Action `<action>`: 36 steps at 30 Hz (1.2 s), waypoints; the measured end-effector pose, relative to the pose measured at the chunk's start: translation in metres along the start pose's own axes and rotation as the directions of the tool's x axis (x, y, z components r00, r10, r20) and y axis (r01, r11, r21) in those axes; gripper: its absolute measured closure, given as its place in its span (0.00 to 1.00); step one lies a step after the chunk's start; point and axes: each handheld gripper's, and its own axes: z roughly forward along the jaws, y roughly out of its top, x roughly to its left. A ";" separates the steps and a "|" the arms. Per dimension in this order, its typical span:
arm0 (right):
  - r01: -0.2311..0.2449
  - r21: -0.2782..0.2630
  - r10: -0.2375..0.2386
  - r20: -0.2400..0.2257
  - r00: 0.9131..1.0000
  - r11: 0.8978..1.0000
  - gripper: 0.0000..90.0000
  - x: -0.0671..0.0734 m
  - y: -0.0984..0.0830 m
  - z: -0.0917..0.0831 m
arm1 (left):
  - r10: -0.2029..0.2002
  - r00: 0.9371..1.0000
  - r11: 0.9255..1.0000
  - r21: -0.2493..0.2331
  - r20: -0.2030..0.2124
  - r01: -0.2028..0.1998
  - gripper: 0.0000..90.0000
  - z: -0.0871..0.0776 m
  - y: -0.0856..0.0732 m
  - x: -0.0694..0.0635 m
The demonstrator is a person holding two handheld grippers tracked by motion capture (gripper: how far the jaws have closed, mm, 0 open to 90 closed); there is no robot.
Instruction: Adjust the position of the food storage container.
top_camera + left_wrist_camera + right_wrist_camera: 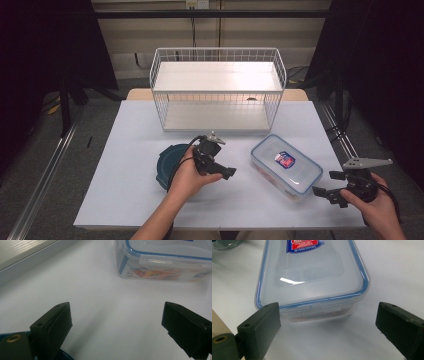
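Right hand-held gripper (pixel 330 193) sits at the lower right of the high view, jaws spread wide with nothing between them, aimed up and left at the clear lidded container (pixel 286 166). In the right gripper view the container's near short end lies just ahead of the open jaws, not touching, and its long axis runs away toward the top of the frame. In the high view that axis slants from upper left to lower right on the white surface (pixel 125 190).

Left hand-held gripper (pixel 220 170), at centre frame, is also spread and empty. It hovers beside a dark teal round lid (pixel 167 162) and faces the container's long side, a little farther off. I judge the right one nearer.

Count: two grippers, one container, one round lid, one white wire basket (pixel 217 90) at the back.
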 end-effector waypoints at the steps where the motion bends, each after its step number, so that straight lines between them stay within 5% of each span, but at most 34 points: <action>1: 0.000 0.000 0.000 0.000 1.000 1.000 0.06 0.000 0.000 0.000 | 0.007 1.000 1.000 0.006 0.010 -0.007 0.10 0.000 0.000 0.001; 18: -0.009 0.008 0.009 0.016 1.000 1.000 0.13 -0.002 -0.003 -0.003 | -0.004 1.000 1.000 -0.001 0.007 0.004 0.10 0.000 0.001 0.003; 25: -0.002 0.009 0.002 0.052 0.999 1.000 0.41 -0.001 -0.006 -0.008 | -0.003 1.000 1.000 0.004 0.013 0.003 0.10 0.002 0.002 0.002; 27: -0.001 0.012 0.000 0.085 0.996 1.000 0.58 -0.003 -0.008 -0.011 | -0.002 1.000 1.000 0.000 0.017 0.002 0.10 0.002 0.003 0.003; 36: 0.011 0.007 -0.012 0.134 0.991 1.000 0.86 -0.005 -0.011 -0.012 | 0.001 1.000 1.000 0.008 0.006 -0.001 0.10 0.004 0.002 0.006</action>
